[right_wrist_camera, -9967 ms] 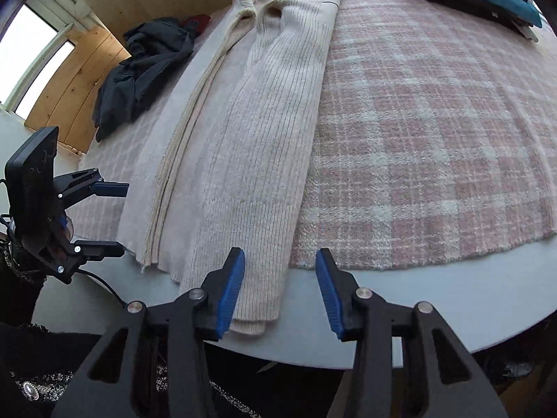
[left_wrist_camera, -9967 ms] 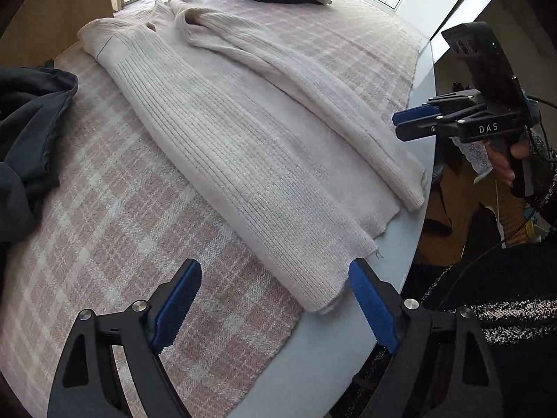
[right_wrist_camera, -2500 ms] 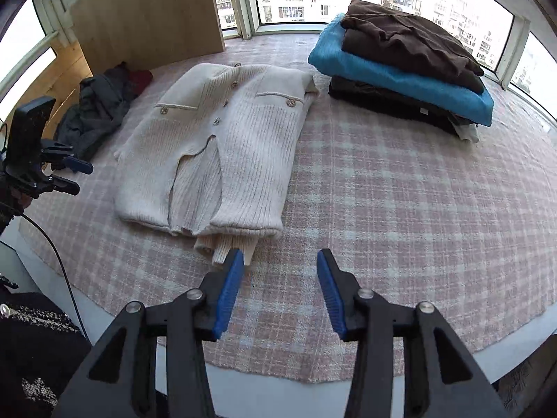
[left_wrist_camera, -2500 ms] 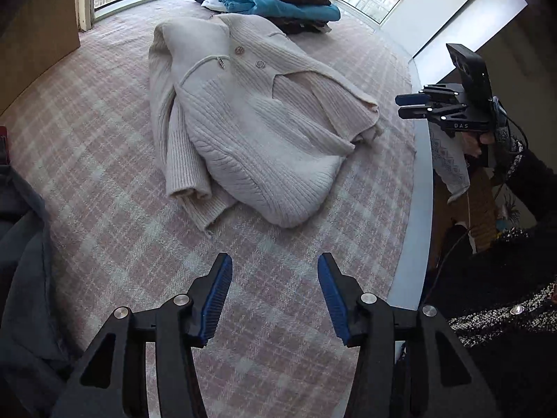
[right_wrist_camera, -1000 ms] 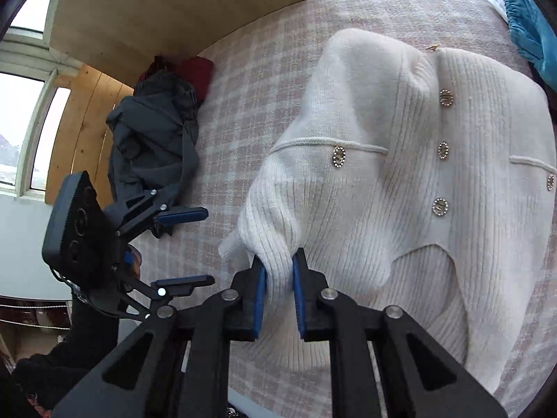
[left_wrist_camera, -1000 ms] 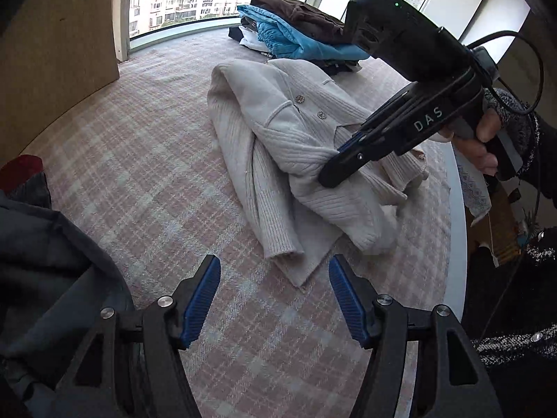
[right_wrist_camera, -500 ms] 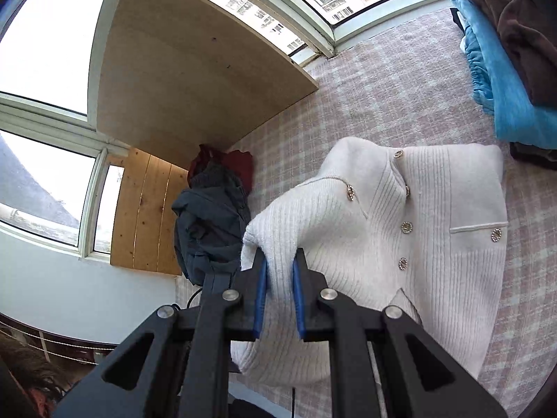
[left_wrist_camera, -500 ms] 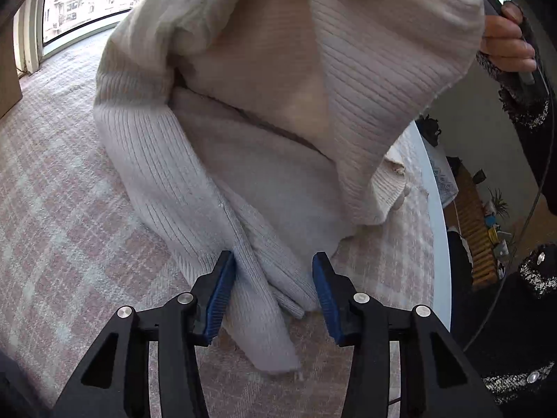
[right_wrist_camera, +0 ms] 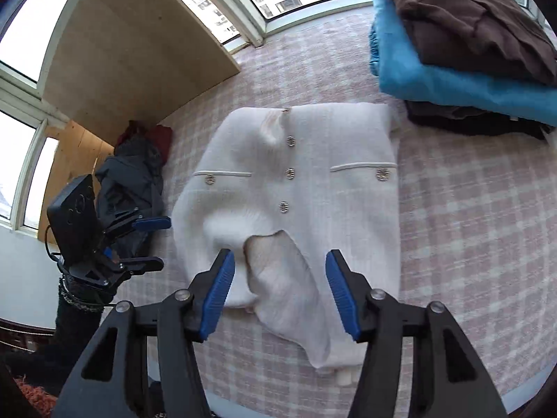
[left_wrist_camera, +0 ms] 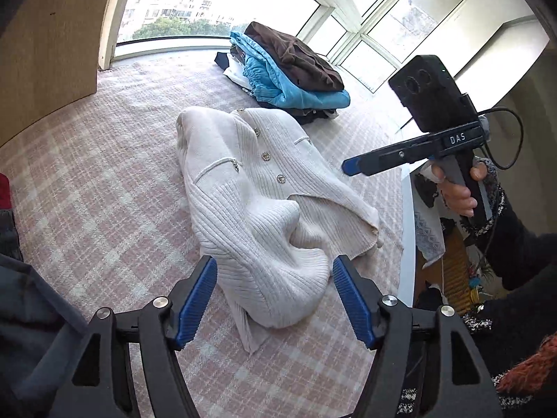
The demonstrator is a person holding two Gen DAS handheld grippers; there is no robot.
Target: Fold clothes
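Observation:
A cream ribbed cardigan (left_wrist_camera: 264, 188) with metal buttons lies loosely folded on the pink plaid cloth (left_wrist_camera: 104, 188); its lower part is rumpled and bunched toward me. It also shows in the right wrist view (right_wrist_camera: 299, 188), buttons up, hem folded under. My left gripper (left_wrist_camera: 275, 296) is open and empty, just above the cardigan's near bulge. My right gripper (right_wrist_camera: 280, 289) is open and empty over the cardigan's near edge; it also shows in the left wrist view (left_wrist_camera: 351, 167), held above the cardigan's right side.
A stack of folded clothes, brown over blue (left_wrist_camera: 289, 69), sits behind the cardigan and also shows in the right wrist view (right_wrist_camera: 463, 45). A dark pile of clothes (right_wrist_camera: 135, 177) lies at the left by a wooden panel (right_wrist_camera: 132, 52). The table's front edge (right_wrist_camera: 452, 397) is near.
Half a second ago my right gripper held the cardigan's shoulder lifted in the air. It has let go and opened; the cardigan now lies on the cloth. My left gripper has opened wider and drawn back.

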